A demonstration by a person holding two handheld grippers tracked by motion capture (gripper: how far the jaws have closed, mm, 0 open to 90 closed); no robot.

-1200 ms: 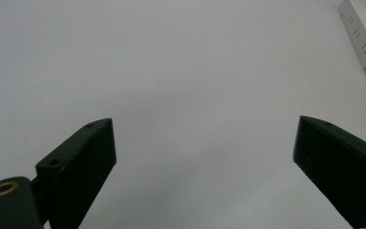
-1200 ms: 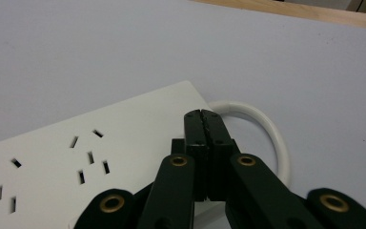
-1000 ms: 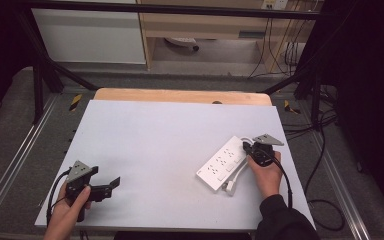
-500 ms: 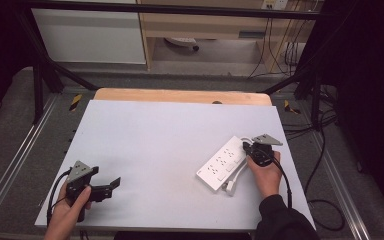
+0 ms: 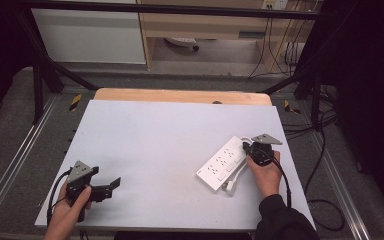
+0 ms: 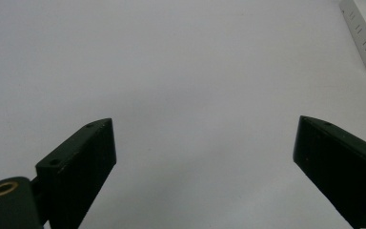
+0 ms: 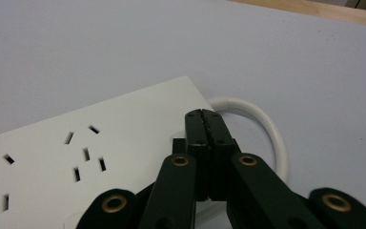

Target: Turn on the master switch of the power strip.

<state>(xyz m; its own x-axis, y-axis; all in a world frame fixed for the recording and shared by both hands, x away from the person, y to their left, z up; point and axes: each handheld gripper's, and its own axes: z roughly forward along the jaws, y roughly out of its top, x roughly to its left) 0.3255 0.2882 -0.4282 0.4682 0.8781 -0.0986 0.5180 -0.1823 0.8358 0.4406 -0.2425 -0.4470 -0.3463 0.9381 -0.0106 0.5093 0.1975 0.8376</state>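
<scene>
Power strip, white, lies slantwise at the lower right of the high view on the pale counter, its looped white cord curling out just beside the right gripper, whose fingers are pressed together with nothing between them, tips down on the strip's end. Pushing there could, I judge, skid or pivot the strip and snag the cord. Low at the frame's left, the left gripper rests with fingers spread wide, empty, aimed across bare counter.
</scene>
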